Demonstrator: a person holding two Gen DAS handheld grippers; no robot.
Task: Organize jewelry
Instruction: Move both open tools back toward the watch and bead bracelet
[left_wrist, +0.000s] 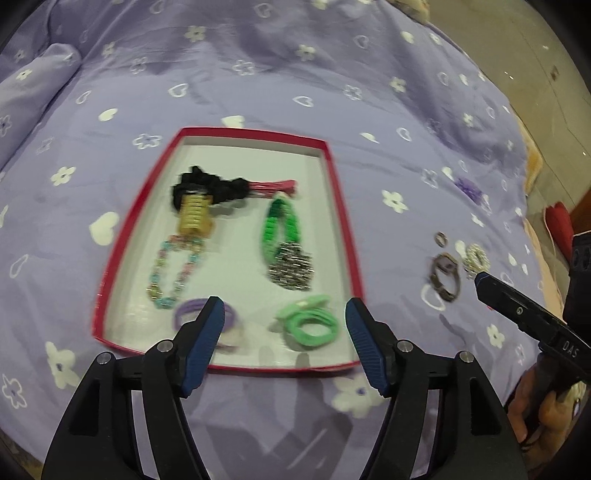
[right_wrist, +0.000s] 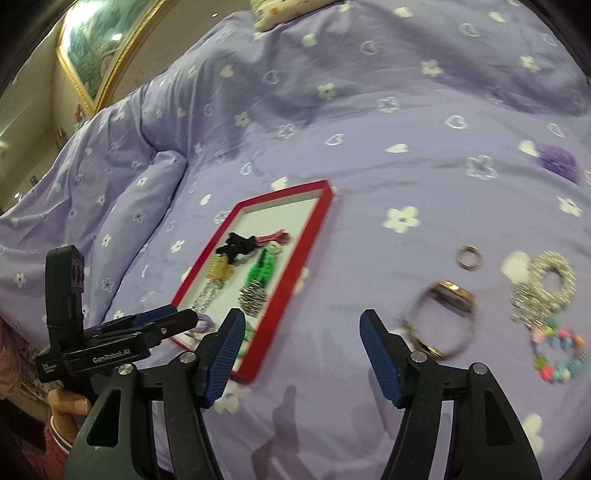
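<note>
Left wrist view looks straight into the red tray on the lilac floral bedspread: black scrunchie, gold clip, pastel bead bracelet, green bracelet, silver piece, purple ties, green ties. Left gripper – jaws apart, empty, above the tray's near end. Right wrist view adds loose pieces right of the tray – wristwatch, small ring, sparkly ring ornament, multicolour bead bracelet, purple scrunchie. Right gripper jaws apart, empty, watch just beside its right finger.
</note>
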